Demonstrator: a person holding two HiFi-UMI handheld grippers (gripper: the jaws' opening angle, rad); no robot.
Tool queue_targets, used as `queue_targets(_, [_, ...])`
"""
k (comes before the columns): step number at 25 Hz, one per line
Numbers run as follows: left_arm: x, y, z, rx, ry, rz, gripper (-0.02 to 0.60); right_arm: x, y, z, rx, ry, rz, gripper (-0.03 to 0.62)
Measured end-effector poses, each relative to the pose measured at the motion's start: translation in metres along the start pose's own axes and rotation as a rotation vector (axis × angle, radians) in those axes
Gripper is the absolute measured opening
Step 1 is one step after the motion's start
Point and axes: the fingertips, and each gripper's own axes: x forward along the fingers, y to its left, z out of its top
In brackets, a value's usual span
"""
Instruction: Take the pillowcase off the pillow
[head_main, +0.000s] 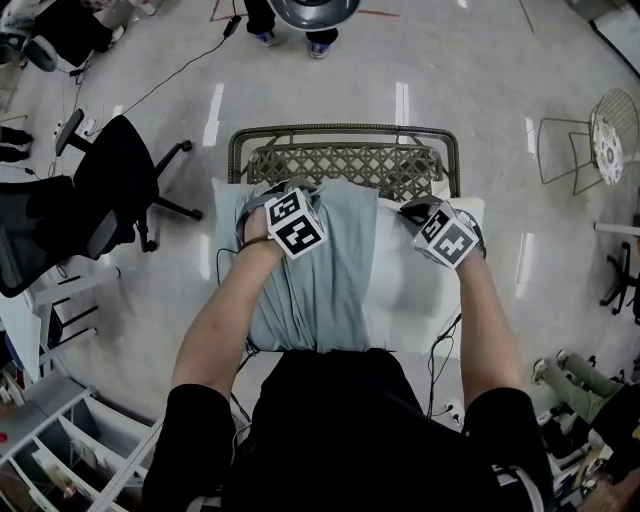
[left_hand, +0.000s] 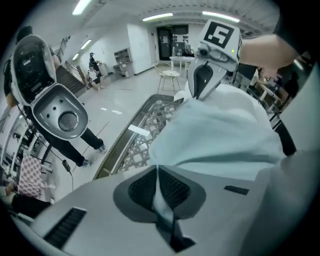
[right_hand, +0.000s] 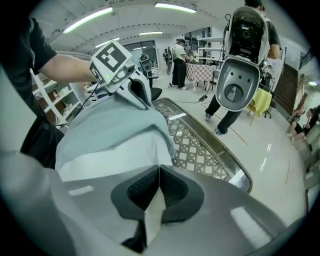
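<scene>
A white pillow (head_main: 415, 285) lies on a woven bench, its left part still inside a pale blue-green pillowcase (head_main: 320, 270), which is bunched up. My left gripper (head_main: 262, 213) sits at the pillowcase's far left corner; in the left gripper view (left_hand: 158, 172) its pads are pinched on a fold of blue-green cloth (left_hand: 215, 140). My right gripper (head_main: 420, 212) is at the pillow's bare far right end; in the right gripper view (right_hand: 158, 172) it is shut on a fold of white pillow fabric (right_hand: 120, 162).
The woven wicker bench (head_main: 345, 160) with a metal frame carries the pillow. An office chair (head_main: 105, 195) stands left, a wire chair (head_main: 600, 140) far right. A person with a head rig (head_main: 305, 15) stands beyond the bench. Shelving (head_main: 60, 450) is at lower left.
</scene>
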Motion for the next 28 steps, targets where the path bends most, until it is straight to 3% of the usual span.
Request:
queue_targets(1, [0.000,0.002,-0.007,0.027,0.033,0.014,0.008,0.000,-0.001,0.000,-0.006,0.004,-0.012,0.012])
queue_targets(4, [-0.006,0.013,-0.034,0.078,0.093,0.053,0.008,0.000,-0.003,-0.002,-0.031,0.013,-0.024,0.012])
queue_targets(12, [-0.030,0.027,-0.071,-0.003,0.087,0.100,0.008,0.002,-0.012,0.002,-0.036,-0.022,-0.027,0.012])
queue_targets(14, [-0.036,0.027,-0.065,-0.047,0.059,0.128,0.009,0.005,-0.013,0.003,-0.065,-0.005,-0.072,0.018])
queue_targets(20, [-0.082,0.008,-0.053,-0.225,-0.129,0.170,0.055,-0.014,-0.007,0.008,-0.079,-0.031,-0.233,0.127])
queue_targets(24, [-0.108,-0.039,-0.074,-0.310,-0.229,0.155,0.067,-0.028,0.043,0.000,-0.088,-0.071,-0.254,0.161])
queue_targets(28, [-0.119,-0.118,-0.088,-0.313,-0.298,0.116,0.072,-0.031,0.118,-0.015,-0.062,-0.106,-0.240,0.163])
